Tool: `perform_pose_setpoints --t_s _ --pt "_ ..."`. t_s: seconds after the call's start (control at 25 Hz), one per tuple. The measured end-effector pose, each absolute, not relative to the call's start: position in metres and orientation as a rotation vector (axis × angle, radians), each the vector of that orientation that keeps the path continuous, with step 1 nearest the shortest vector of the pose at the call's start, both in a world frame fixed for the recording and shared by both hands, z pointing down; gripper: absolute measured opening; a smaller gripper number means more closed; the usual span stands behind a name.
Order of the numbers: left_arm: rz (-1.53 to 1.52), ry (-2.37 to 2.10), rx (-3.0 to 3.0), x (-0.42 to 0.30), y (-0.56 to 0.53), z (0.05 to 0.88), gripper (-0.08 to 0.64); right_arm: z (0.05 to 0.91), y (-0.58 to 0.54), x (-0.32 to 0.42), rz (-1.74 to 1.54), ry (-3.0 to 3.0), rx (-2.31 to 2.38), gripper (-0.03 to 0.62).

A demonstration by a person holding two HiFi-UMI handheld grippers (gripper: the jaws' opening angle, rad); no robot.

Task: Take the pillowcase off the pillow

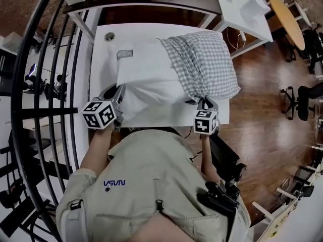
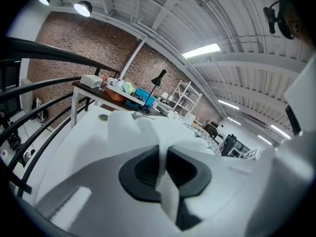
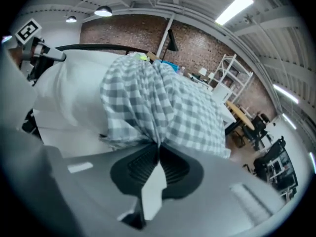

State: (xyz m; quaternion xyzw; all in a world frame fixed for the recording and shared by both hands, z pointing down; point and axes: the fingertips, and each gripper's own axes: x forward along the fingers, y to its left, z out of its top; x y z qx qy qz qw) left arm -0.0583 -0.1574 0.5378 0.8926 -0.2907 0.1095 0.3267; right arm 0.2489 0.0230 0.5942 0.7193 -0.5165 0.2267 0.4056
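Note:
A white pillow lies on the white table, its right part still inside a grey checked pillowcase. My left gripper is at the pillow's near left corner, shut on a fold of the bare white pillow, which runs between the pads of the left gripper. My right gripper is at the near right corner, shut on bunched checked pillowcase cloth. In the right gripper view the cloth gathers into the right gripper, with the white pillow to its left.
A black curved railing runs along the left of the table. A dark desk with clutter stands behind it, and white tables at the back right. Office chairs stand on the wooden floor to the right.

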Motion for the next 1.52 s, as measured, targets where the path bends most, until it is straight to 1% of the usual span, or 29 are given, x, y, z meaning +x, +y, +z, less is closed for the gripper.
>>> perform_pose_setpoints --t_s 0.16,0.2,0.24,0.32,0.4,0.48,0.6,0.72,0.84,1.0,1.08,1.24,1.28,1.32,1.36,1.44,1.48,1.52 --pt "0.358 -0.757 2.305 -0.058 -0.143 0.566 0.034 0.61 0.028 0.24 0.668 -1.34 1.743 0.021" --pt "0.376 -0.745 2.313 -0.056 -0.138 0.567 0.055 0.612 0.029 0.237 0.696 -1.359 1.722 0.025" --pt "0.394 -0.732 2.331 -0.053 -0.134 0.565 0.093 0.611 0.031 0.234 0.72 -1.381 1.702 0.032" --pt "0.423 -0.719 2.396 -0.049 -0.127 0.552 0.155 0.602 0.034 0.23 0.754 -1.438 1.664 0.083" --pt "0.411 -0.741 2.479 -0.05 -0.124 0.528 0.158 0.583 0.034 0.224 0.771 -1.523 1.646 0.103" --pt "0.363 -0.788 2.548 -0.051 -0.128 0.504 0.147 0.555 0.025 0.217 0.757 -1.626 1.678 0.103" --pt "0.315 -0.827 2.617 -0.042 -0.147 0.482 0.15 0.517 -0.008 0.209 0.662 -1.782 1.75 0.103" --pt "0.331 -0.815 2.668 -0.015 -0.168 0.476 0.181 0.495 -0.051 0.204 0.527 -1.864 1.786 0.103" --pt "0.354 -0.777 2.697 0.02 -0.185 0.475 0.196 0.482 -0.09 0.202 0.426 -1.888 1.817 0.103" --pt "0.399 -0.754 2.743 0.064 -0.207 0.477 0.209 0.485 -0.13 0.205 0.36 -1.871 1.828 0.103" --pt "0.47 -0.745 2.779 0.084 -0.218 0.484 0.224 0.495 -0.141 0.206 0.371 -1.862 1.808 0.103" --pt "0.679 -0.668 2.809 0.117 -0.235 0.519 0.301 0.501 -0.144 0.201 0.387 -1.897 1.776 0.103" --pt "0.76 -0.618 2.786 0.121 -0.232 0.533 0.304 0.5 -0.144 0.199 0.385 -1.908 1.771 0.103" --pt "0.836 -0.562 2.76 0.122 -0.224 0.545 0.304 0.499 -0.144 0.197 0.382 -1.917 1.768 0.103" --pt "0.893 -0.513 2.742 0.123 -0.215 0.554 0.269 0.497 -0.145 0.197 0.376 -1.926 1.769 0.103" --pt "0.938 -0.461 2.746 0.124 -0.197 0.562 0.165 0.489 -0.148 0.198 0.36 -1.941 1.777 0.103" --pt "0.939 -0.45 2.762 0.125 -0.187 0.562 0.101 0.485 -0.15 0.199 0.35 -1.949 1.782 0.103" --pt "0.937 -0.439 2.784 0.127 -0.177 0.56 0.058 0.48 -0.153 0.199 0.341 -1.957 1.784 0.103"
